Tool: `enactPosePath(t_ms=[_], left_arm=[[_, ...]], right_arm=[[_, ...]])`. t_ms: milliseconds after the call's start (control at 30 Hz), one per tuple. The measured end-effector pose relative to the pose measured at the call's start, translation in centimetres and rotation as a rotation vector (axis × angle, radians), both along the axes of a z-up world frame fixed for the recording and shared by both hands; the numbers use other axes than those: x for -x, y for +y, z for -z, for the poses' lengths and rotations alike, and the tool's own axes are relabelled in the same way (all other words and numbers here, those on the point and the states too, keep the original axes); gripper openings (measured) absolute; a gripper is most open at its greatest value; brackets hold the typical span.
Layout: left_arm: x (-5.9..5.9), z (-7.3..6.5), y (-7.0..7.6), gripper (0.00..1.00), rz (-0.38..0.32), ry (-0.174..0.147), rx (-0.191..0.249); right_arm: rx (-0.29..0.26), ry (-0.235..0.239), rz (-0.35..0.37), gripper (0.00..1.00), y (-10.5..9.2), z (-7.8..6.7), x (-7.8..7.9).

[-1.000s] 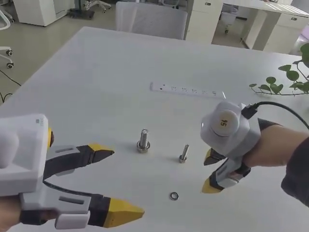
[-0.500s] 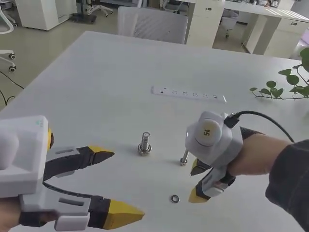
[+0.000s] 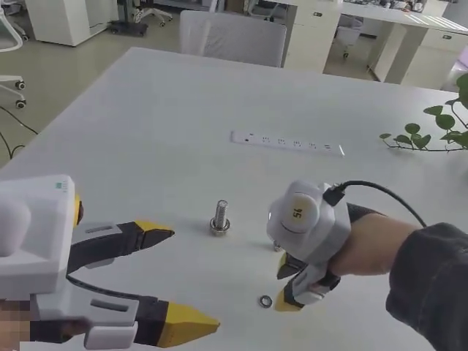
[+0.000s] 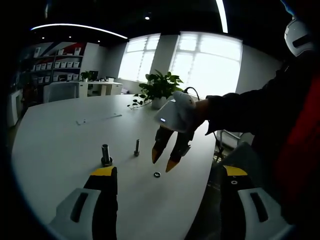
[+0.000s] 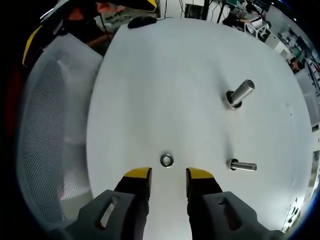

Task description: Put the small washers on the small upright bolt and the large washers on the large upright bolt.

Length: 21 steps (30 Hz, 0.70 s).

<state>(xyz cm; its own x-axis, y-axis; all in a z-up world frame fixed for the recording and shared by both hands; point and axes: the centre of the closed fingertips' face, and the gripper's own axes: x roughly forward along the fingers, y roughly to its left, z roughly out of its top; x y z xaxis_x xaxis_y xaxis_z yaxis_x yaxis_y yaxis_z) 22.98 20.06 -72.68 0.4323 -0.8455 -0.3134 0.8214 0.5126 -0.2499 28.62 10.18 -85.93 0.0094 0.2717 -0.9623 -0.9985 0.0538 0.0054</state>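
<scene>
Right gripper view showed the small washer [image 5: 167, 160] lying flat on the white tabletop [image 5: 165, 75] at lower centre of the frame. It sat just beyond the right gripper [image 5: 168, 175], whose fingers stood narrowly apart and held nothing. The small bolt [image 5: 242, 165] stood at centre right. The large bolt [image 5: 239, 94] stood toward the upper right, perhaps with a washer already at its base, though that was too small to tell. So thin a ring could skid or flip from the closing tips. A tilted hold could then miss the small bolt's end or topple it. The left gripper [image 3: 191, 278] hung wide open and empty at the lower left of the head view.
</scene>
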Motion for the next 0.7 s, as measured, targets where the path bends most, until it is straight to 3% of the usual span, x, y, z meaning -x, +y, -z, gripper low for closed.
enactPosePath(t_ms=[700], left_arm=[[-0.1,0.2,0.3,0.84,-0.005,0.009,0.001]], right_arm=[[0.021,0.010,-0.039,0.20,0.7,1.9,0.4]])
